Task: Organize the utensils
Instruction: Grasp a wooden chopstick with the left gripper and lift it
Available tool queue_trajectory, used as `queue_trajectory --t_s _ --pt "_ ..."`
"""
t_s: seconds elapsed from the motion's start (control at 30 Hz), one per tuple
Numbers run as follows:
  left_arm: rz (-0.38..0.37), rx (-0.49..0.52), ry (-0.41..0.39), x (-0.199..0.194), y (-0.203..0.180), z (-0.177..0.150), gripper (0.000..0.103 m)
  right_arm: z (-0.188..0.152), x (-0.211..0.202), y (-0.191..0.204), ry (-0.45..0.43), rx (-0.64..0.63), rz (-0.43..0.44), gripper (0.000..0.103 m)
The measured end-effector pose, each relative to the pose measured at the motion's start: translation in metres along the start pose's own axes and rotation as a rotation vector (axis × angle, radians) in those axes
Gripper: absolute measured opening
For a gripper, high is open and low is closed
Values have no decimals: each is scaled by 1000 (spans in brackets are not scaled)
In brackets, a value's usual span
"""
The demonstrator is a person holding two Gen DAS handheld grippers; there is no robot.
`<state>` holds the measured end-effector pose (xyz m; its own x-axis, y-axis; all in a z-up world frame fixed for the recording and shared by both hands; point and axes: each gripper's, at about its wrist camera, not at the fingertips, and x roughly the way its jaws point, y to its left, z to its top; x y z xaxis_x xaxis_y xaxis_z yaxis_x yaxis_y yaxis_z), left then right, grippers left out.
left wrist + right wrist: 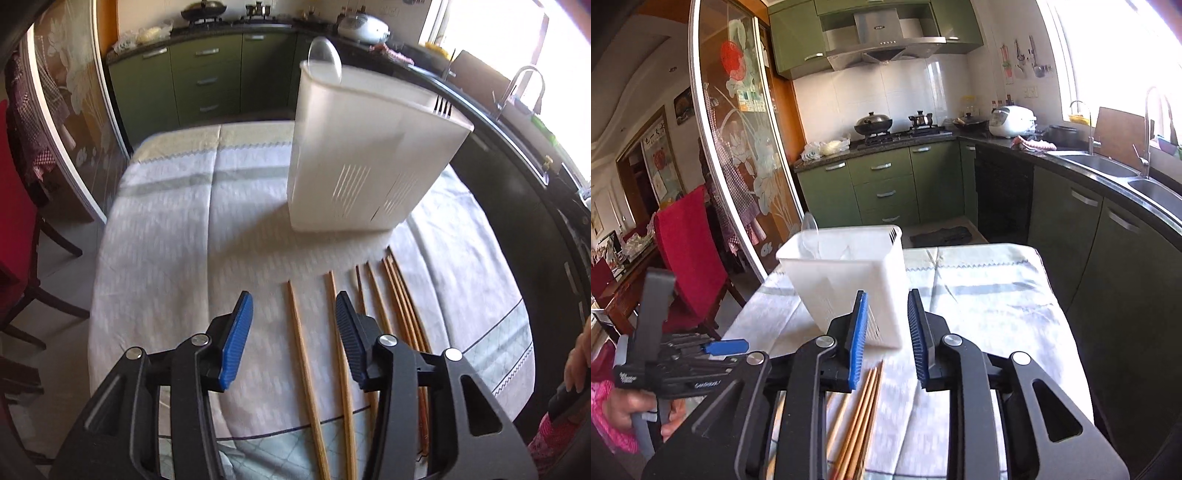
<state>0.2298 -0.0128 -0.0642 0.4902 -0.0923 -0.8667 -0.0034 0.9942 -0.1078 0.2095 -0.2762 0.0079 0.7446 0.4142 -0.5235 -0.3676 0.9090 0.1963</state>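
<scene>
A white plastic utensil holder (365, 155) stands on the cloth-covered table (166, 240), with a clear spoon (325, 59) and a fork's tines (442, 107) sticking out. It also shows in the right wrist view (846, 280). Several wooden chopsticks (306, 362) lie side by side on the cloth in front of it, also seen in the right wrist view (860, 413). My left gripper (293, 306) is open and empty, hovering over the leftmost chopsticks. My right gripper (886, 306) is open and empty above the chopsticks, just short of the holder.
A red chair (690, 254) stands left of the table. Green kitchen cabinets (886, 184) and a dark counter with a sink (1108, 166) run behind and to the right. The left gripper's body (672, 362) shows at the right wrist view's left edge.
</scene>
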Motion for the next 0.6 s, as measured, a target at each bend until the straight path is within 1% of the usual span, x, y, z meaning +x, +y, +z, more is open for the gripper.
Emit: queue_trajectory --t_s 0.03,0.13,0.23,0.27,0.3,0.33,0.43,0.57,0.6 --pt "8 3 37 8 -1 -2 43 -7 -4 -4 18 9 0 24" --pt "28 -2 134 29 -3 -5 37 -27 -11 -20 67 29 -11 24" --pt "54 -17 199 45 -2 -7 30 -38 -14 -30 102 39 -17 24" --pt "61 -21 216 48 -2 -8 30 -42 -16 -33 110 40 -17 25" --pt "60 -21 228 50 -2 -9 30 -45 -17 -35 113 44 -14 29" --pt "62 -22 236 53 -3 -10 30 -47 -18 -37 114 48 -11 30" --pt "54 -28 262 58 -6 -14 30 -48 -19 -39 123 54 -5 30" --pt "72 -17 267 61 -13 -16 18 -47 -16 -38 136 55 6 30" --pt "77 -17 266 61 -14 -16 17 -45 -15 -35 140 54 9 30"
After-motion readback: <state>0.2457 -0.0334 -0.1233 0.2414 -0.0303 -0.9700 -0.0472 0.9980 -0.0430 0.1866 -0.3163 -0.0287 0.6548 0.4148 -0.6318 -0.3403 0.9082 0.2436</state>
